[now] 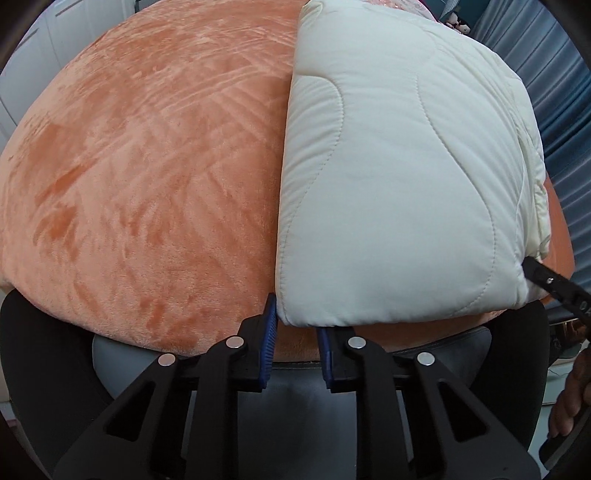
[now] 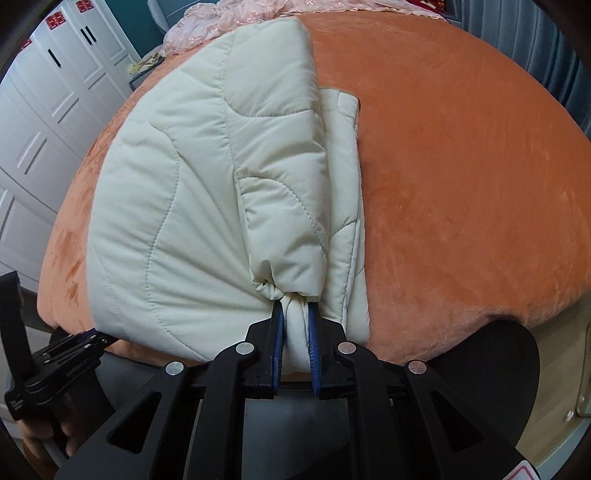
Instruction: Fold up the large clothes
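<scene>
A cream quilted padded jacket (image 1: 399,184) lies partly folded on an orange plush bed cover (image 1: 147,166). My left gripper (image 1: 295,325) is open at the jacket's near left corner, one blue pad beside the edge, nothing clamped. In the right wrist view the jacket (image 2: 166,206) has a sleeve (image 2: 284,221) folded lengthwise over its body. My right gripper (image 2: 295,317) is shut on the sleeve's gathered cuff (image 2: 295,314) at the near hem. The left gripper also shows at the lower left of the right wrist view (image 2: 99,338), and the right gripper's finger (image 1: 546,280) at the right of the left wrist view.
The orange bed cover (image 2: 461,184) spreads wide to the right of the jacket. Pink lacy bedding (image 2: 229,18) lies at the far end. White wardrobe doors (image 2: 44,122) stand on the left, blue curtains (image 1: 561,92) on the right. The bed's near edge lies just below both grippers.
</scene>
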The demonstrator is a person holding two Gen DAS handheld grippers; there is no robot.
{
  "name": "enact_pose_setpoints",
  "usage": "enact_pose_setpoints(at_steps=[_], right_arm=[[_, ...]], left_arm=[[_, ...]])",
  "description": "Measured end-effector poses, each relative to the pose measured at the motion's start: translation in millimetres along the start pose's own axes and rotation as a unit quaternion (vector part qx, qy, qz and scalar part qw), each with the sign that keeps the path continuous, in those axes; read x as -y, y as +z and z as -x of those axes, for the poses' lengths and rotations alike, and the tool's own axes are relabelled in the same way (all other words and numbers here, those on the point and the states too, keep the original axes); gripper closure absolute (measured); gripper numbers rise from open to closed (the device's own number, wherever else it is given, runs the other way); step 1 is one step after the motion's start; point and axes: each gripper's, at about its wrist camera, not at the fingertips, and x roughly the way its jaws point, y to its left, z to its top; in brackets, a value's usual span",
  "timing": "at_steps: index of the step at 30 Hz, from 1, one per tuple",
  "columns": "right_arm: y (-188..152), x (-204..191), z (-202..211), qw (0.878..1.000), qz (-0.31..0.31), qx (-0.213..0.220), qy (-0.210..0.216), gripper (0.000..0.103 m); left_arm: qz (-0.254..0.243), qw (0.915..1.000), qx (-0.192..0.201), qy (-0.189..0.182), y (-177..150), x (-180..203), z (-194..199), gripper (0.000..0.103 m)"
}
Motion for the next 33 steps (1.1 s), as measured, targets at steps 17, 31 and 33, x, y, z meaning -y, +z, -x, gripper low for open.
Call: enact_pose_setpoints(at_steps=[17, 31, 33], right_arm=[[-4.0, -12.7, -32.9, 1.0, 0.011, -0.011, -0.026, 0.093], [-6.0, 1.0, -12.0, 1.0, -0.017, 0.004, -0.013, 0.093], [-6.1, 0.3, -3.4, 1.0, -0.017, 0.012, -0.014, 0.093]], left_arm=[[-0.008, 0.9998, -0.005, 0.02, -3.9, 6.8, -13.3, 0.087], [-0.014, 0.9994, 0.006, 0.03, -4.5, 8.9, -3.0, 0.088], [-0.014, 0.9994, 0.007, 0.03, -3.8, 8.1, -2.6, 0.088]])
